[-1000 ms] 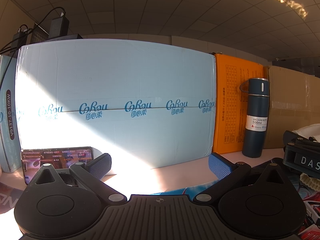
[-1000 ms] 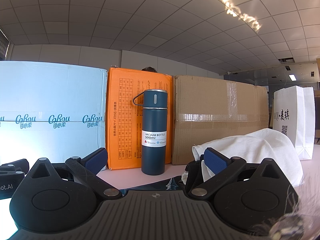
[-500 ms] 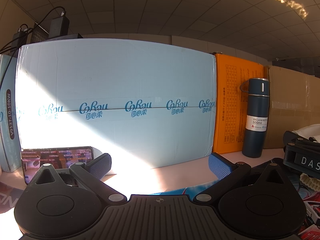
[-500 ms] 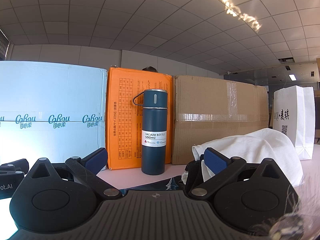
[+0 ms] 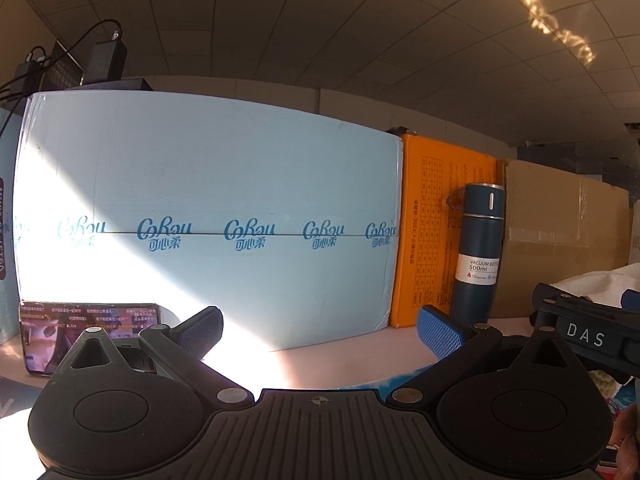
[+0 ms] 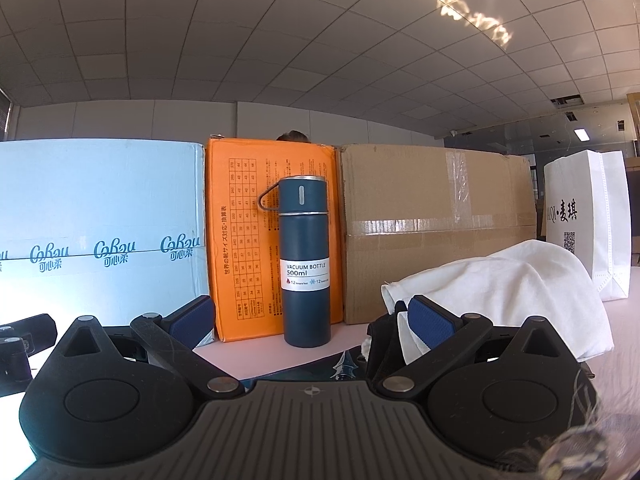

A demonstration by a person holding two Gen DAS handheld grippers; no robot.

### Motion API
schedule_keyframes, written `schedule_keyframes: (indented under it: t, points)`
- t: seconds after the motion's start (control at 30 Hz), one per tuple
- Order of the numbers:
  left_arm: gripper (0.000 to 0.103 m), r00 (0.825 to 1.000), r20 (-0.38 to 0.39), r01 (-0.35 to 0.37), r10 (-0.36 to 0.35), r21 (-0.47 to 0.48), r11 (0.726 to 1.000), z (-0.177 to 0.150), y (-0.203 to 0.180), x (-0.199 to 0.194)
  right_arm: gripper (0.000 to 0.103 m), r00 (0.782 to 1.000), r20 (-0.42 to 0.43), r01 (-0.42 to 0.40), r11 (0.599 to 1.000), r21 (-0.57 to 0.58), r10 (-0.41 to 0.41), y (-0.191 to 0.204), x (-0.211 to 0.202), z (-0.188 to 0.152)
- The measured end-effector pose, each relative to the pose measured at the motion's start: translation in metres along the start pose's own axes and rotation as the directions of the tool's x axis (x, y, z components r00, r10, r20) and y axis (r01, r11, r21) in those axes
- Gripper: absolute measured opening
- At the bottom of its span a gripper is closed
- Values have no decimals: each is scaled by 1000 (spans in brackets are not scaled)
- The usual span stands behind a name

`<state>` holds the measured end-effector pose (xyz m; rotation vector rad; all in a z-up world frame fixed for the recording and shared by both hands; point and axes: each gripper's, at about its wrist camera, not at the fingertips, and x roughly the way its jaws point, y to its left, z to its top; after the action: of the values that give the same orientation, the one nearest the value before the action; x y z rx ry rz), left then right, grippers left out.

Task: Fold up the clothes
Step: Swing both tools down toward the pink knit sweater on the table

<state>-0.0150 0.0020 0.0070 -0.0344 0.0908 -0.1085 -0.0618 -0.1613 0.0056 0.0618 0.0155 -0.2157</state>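
Where sunlight falls, pink tabletop (image 6: 256, 360).

Matt blue vacuum bottle (image 6: 305, 264) with metal bands; soft white cloth (image 6: 516, 296); taped brown cardboard box (image 6: 436, 232); textured blue tool pads (image 6: 432, 322).

Blue flask (image 6: 306, 264) btwn orange box (image 6: 244, 236), cardboard box (image 6: 436, 232)

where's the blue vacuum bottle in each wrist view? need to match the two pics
Left wrist: vacuum bottle stands upright right of centre, in front of where the orange box meets the brown carton.
Right wrist: vacuum bottle stands upright near centre, in front of the orange box, the brown carton to its right.
Shared landmark: the orange box with the printed size table, directly behind the bottle in both.
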Motion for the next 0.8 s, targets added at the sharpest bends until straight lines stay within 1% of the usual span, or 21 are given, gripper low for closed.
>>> schedule_keyframes:
  t: [0.07,0.2,0.27,0.37,0.57,0.7,0.73,0.8]
  points:
    - [103,1000,31,-1,1,10,1000,4,-3,-7,103,1000,8,5,1000,-4,-5,1,-2,0]
    - [103,995,102,-5,3,25,1000,14,-6,-27,103,999,29,-33,999,1,33,0,-8,0]
    - [103,990,141,-11,7,31,999,19,-4,-40,103,997,60,-55,998,3,55,0,-16,1]
    - [103,984,178,-16,10,34,999,23,4,-59,103,991,106,-88,996,5,87,1,-27,1]
    - [103,976,205,-82,68,62,995,27,24,-93,103,969,198,-154,988,4,150,2,-50,3]
    - [103,965,233,-138,123,52,989,29,43,-116,103,947,261,-196,981,8,187,3,-67,4]
    - [103,962,238,-148,133,47,988,29,48,-122,103,943,272,-205,979,15,193,3,-71,5]
    - [103,958,245,-167,152,42,985,29,61,-133,103,937,267,-244,969,36,226,6,-80,10]
